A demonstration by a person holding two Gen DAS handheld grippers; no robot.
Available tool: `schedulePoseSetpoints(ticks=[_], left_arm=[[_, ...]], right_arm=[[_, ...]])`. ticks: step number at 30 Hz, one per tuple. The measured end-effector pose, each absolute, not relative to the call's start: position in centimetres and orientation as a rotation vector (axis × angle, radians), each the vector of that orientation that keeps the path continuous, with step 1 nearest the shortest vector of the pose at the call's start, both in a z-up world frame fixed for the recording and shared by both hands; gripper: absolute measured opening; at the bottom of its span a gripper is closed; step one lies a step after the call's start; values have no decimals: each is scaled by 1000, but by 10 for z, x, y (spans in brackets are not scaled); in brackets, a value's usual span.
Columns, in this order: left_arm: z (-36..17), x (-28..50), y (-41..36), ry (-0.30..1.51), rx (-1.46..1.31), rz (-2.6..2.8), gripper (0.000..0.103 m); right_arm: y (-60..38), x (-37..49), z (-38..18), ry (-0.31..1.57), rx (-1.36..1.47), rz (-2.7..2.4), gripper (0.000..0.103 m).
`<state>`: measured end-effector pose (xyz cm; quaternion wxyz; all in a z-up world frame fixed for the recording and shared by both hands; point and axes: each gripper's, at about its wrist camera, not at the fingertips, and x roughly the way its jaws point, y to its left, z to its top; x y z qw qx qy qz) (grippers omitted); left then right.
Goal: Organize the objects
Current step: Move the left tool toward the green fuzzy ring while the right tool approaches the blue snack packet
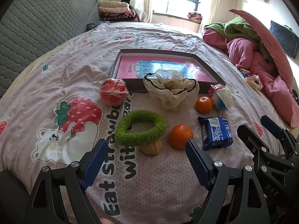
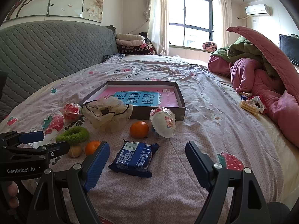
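Nothing was sorted yet: the shallow grey cardboard box [image 2: 182,100] at twelve o'clock held only a pink book [image 2: 168,98]. Both oranges [image 1: 180,136], the blue snack packet [image 2: 134,158] and the green fuzzy ring [image 1: 140,128] lay on the bed [image 2: 214,130]. The left claw [image 1: 145,160] and right claw [image 2: 147,164] were spread, empty.

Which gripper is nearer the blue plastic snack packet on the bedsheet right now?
Right. The open right gripper has the blue plastic snack packet lying just ahead between its fingers. The open left gripper sits off to the packet's left, facing the green fuzzy ring.
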<state>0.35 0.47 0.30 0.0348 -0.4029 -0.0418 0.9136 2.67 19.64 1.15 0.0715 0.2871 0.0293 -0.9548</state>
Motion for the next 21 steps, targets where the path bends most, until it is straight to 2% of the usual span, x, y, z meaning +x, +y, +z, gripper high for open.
schedulePoseSetpoints(ticks=[21], left_arm=[[8,4,6,-117,-1223,2816,85]], right_arm=[[197,28,13,86,848,-2873,83]])
